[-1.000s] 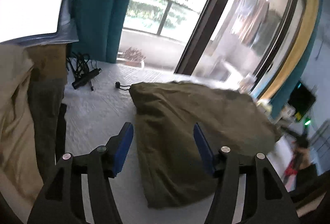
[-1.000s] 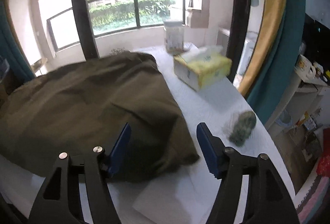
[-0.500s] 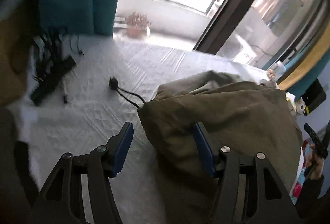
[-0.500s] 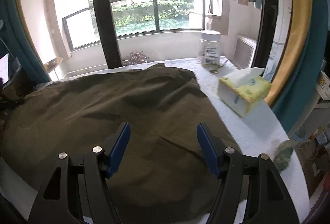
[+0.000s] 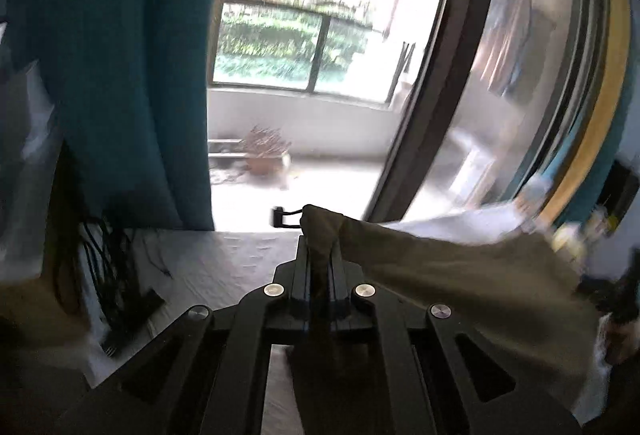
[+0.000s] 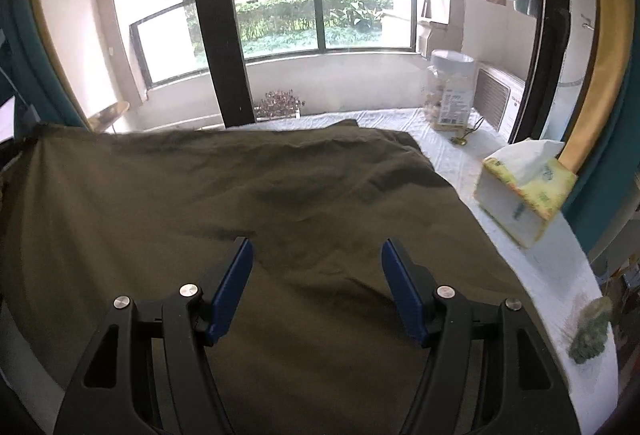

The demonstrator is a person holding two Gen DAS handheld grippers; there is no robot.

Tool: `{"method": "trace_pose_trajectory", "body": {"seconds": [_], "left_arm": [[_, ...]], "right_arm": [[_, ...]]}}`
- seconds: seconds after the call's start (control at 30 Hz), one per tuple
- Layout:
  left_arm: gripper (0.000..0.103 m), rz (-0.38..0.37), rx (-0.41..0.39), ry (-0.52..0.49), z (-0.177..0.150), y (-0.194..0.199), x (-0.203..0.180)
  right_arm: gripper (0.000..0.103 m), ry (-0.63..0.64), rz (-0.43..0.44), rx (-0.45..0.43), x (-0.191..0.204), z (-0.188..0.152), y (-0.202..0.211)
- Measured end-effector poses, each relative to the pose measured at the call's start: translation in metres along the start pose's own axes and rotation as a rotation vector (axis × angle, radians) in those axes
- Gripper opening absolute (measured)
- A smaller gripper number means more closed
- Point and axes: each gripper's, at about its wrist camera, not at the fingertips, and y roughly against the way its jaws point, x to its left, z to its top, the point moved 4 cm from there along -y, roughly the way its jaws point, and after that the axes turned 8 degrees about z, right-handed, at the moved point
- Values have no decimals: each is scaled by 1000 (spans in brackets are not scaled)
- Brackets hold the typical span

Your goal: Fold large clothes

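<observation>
The olive-green garment (image 6: pixel 304 203) lies spread across the white-covered bench (image 6: pixel 560 267), filling most of the right wrist view, its long axis running roughly from 9 to 3 o'clock, with its far edge toward the window. The left tool (image 5: pixel 320 255) is clamped shut on a corner of that garment (image 5: pixel 460 275); the pinched cloth bunches up at the tips, a black drawstring toggle (image 5: pixel 278 217) juts out at about 10 o'clock from it, and the rest of the fabric trails away toward 3 o'clock. The right tool (image 6: pixel 316 287) hangs over the middle of the garment with its blue pads (image 6: pixel 232 287) wide apart and nothing pressed between them; whether they touch the cloth cannot be told. So the relation that matters is this: the left tool already has one end, while the free edge nearest the right tool lies at about 3 o'clock from it, just short of the tissue box (image 6: pixel 524 191). In my judgement, the right hand is better placed for that edge.
</observation>
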Motion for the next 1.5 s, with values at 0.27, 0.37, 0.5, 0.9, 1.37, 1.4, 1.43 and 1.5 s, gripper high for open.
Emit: {"method": "trace_pose_trajectory", "body": {"seconds": [0.27,0.37,0.5,0.9,1.37,1.4,1.43,1.5], "left_arm": [[9,-6,238,0,-47,-51,2],[21,11,191,50,-34,-22,15],[24,-17,108,54,-25,30,-3],[26,-139,194,8,-93,48,-83],[25,-57,297,16,-139,30,-89],[25,-73,282,22,-138,40,-92],[25,-99,265,29,-136,49,-98],[25,-136,220,30,-135,68,-110]], "right_arm": [[67,-48,-5,14,-4,0,-10],[67,-44,5,32,-7,4,-22],[67,-22,10,116,2,6,-48],[68,34,29,230,22,29,-94],[71,-11,13,116,20,20,-48],[71,-13,15,112,19,17,-44],[71,-18,20,108,18,13,-36],[71,-25,29,103,16,4,-23]]}}
